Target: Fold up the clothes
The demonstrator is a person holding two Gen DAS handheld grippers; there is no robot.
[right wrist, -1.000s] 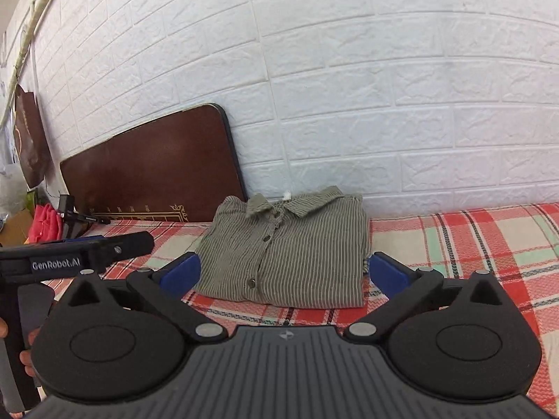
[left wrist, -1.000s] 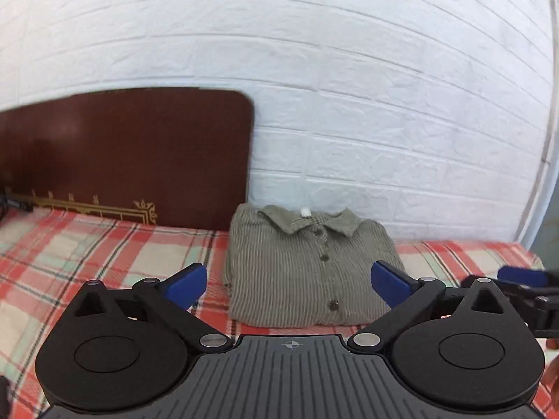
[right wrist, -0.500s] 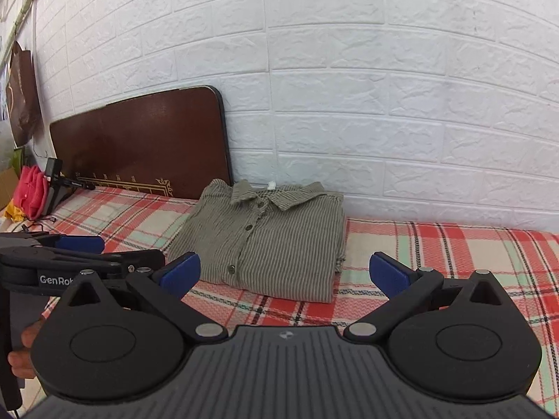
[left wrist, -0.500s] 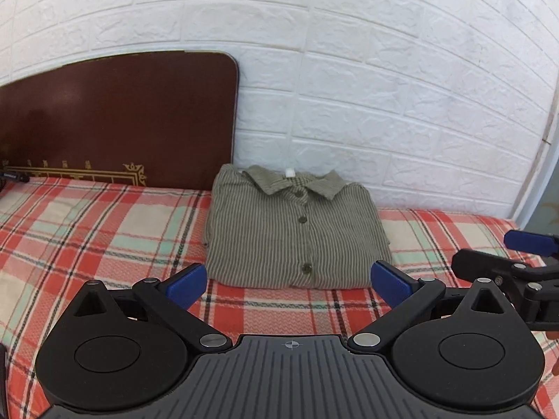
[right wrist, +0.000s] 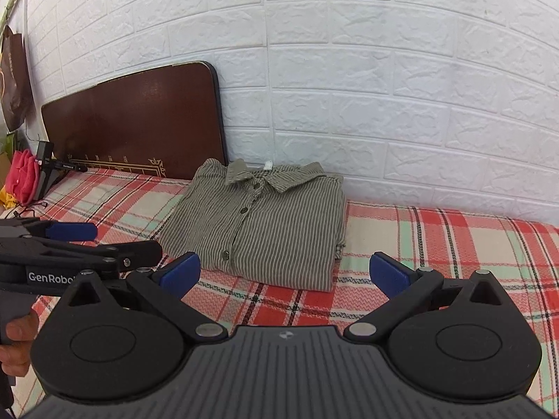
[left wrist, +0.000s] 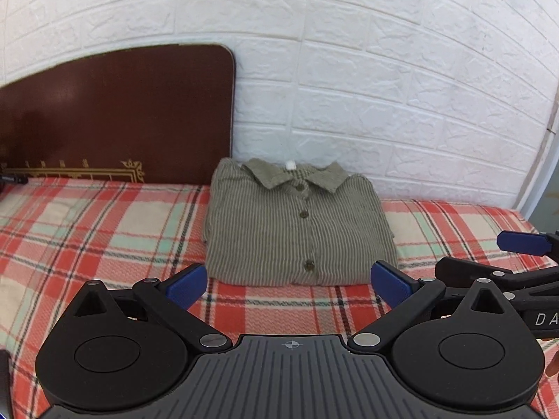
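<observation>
A grey-green striped button shirt [left wrist: 297,225] [right wrist: 258,223] lies folded flat on the plaid bedcover, collar toward the wall. My left gripper [left wrist: 290,284] hovers open just short of the shirt's near edge, nothing between its blue fingertips. My right gripper [right wrist: 284,272] is also open and empty, a little nearer than the shirt's front right corner. From the right wrist view the left gripper [right wrist: 73,241] shows at the left, held by a hand [right wrist: 17,342]. The right gripper [left wrist: 503,262] juts in at the right of the left wrist view.
A red, cream and green plaid bedcover [left wrist: 104,230] [right wrist: 454,244] spreads both sides of the shirt. A dark brown board [left wrist: 115,115] [right wrist: 139,118] leans on the white brick wall [left wrist: 384,87]. At far left lie red cloth [right wrist: 24,178] and a black device [right wrist: 43,171].
Both grippers have pulled back and tipped down over the last second, so the shirt sits lower and farther in view. The shirt itself has not moved; both grippers stay open.
</observation>
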